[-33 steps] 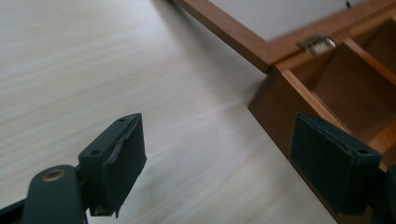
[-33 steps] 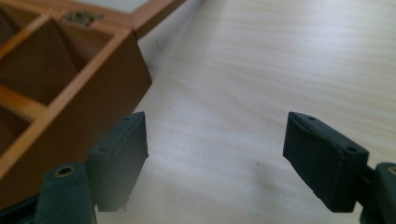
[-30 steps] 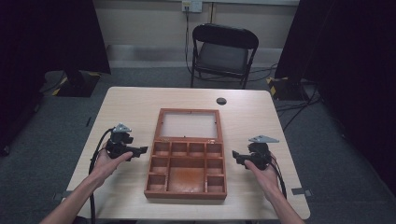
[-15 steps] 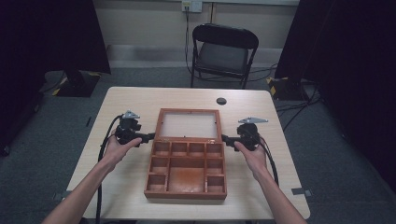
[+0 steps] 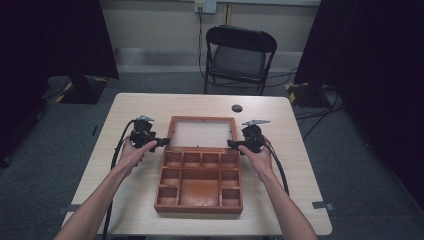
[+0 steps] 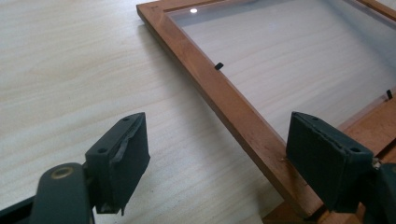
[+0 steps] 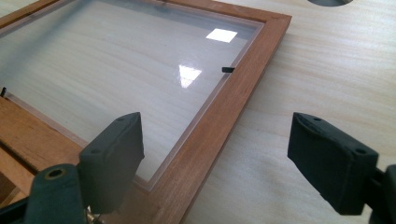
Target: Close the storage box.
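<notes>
Flanking glazed lid (image 5: pixel 202 134): left claw (image 5: pixel 165 143), right claw (image 5: pixel 230 144), both agape.

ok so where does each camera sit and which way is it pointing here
High view: above the person's side, looking forward and down on the table and open wooden box; forearms, both hands and tools show.
Left gripper view: rides the left tool, looking over the lid's left frame rail; open jaws show.
Right gripper view: rides the right tool, facing the lid's right rail; open jaws show.
All three views share the glass-panelled lid.
</notes>
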`<action>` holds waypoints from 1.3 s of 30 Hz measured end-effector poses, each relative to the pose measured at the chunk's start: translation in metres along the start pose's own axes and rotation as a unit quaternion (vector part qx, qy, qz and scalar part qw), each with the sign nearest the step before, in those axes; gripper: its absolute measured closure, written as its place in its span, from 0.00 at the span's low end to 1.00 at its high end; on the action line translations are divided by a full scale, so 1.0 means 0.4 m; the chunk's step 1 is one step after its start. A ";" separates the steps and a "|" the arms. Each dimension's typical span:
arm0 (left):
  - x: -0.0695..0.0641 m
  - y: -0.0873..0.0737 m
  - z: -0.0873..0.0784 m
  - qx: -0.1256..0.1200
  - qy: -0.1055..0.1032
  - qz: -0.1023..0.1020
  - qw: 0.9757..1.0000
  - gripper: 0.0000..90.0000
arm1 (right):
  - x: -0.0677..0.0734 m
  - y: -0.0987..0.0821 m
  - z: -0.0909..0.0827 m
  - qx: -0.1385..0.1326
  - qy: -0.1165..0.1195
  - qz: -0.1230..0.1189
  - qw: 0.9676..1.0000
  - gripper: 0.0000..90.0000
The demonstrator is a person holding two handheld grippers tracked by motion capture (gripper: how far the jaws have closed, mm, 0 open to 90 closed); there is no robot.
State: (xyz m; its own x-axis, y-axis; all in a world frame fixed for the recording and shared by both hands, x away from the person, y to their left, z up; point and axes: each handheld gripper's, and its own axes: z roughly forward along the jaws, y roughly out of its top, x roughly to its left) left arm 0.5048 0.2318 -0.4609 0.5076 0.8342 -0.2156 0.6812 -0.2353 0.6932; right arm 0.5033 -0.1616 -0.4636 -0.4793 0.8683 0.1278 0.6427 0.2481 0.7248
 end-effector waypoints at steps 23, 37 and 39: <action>-0.043 0.014 0.070 0.003 -0.032 -0.018 0.999 0.16 | 0.017 -0.008 0.068 -0.026 0.052 0.069 0.996 0.12; -0.057 0.009 0.101 0.003 -0.052 -0.045 0.998 0.04 | 0.005 -0.018 0.081 -0.012 0.104 0.119 0.987 0.13; -0.054 0.008 0.103 0.006 -0.062 -0.051 0.997 0.04 | 0.006 -0.018 0.080 -0.013 0.102 0.118 0.988 0.13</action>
State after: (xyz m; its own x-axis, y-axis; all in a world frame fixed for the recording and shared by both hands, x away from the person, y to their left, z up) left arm 0.5180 0.1924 -0.4824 0.4971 0.7855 -0.3686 0.7385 -0.1599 0.6550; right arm 0.5167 -0.1476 -0.4903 -0.4302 0.7957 0.4263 0.7367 0.0366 0.6752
